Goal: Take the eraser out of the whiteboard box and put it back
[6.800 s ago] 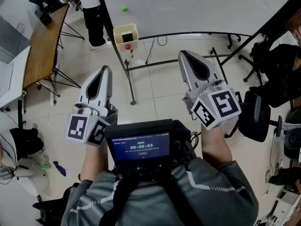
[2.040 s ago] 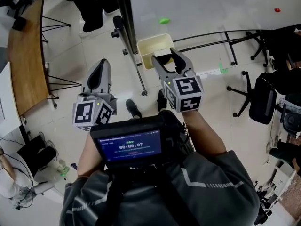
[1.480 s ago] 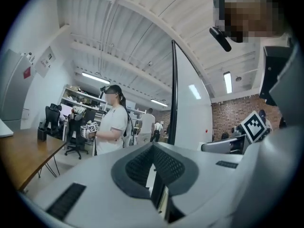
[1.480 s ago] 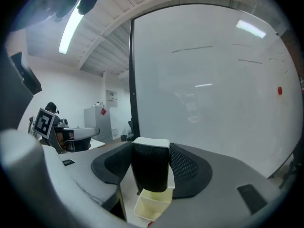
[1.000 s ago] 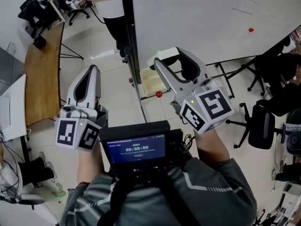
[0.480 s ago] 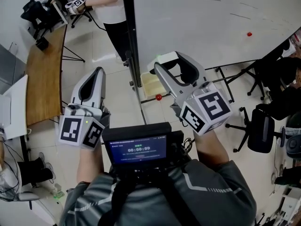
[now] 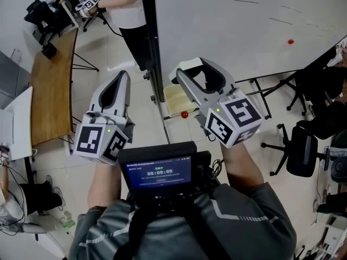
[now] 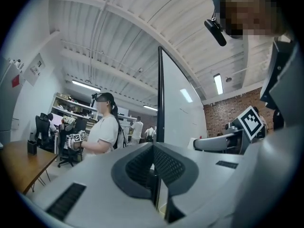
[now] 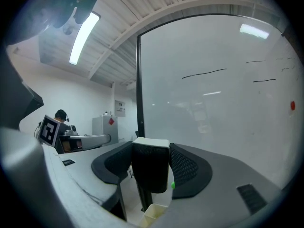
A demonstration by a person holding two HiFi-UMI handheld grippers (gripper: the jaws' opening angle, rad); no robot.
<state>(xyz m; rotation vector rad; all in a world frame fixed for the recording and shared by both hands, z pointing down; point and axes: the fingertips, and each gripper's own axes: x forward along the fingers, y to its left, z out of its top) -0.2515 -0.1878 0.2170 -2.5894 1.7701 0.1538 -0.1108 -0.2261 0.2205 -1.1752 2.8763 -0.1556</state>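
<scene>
- Right gripper [image 7: 193, 72]: its jaws are standing wide and clamping the eraser [image 9: 151, 170] between their pads.
- Eraser: black-bodied with a white top. It is riding out of the box, above it, close in front of the whiteboard [image 9: 213, 103] near the board's left edge.
- Whiteboard box [image 7: 173, 97]: pale yellow and open-topped. It is hanging at the board's lower left corner beside the black frame post [image 7: 153, 64], below the held eraser and apart from it.
- Left gripper [image 7: 121, 77]: its jaws are pressing together on nothing, and it is pointing level on the post's left side.
- Green magnet [image 9: 172, 185]: it is showing on the board just beside the eraser.
- Red magnet [image 7: 290, 41]: it is sitting on the board toward the right edge.
</scene>
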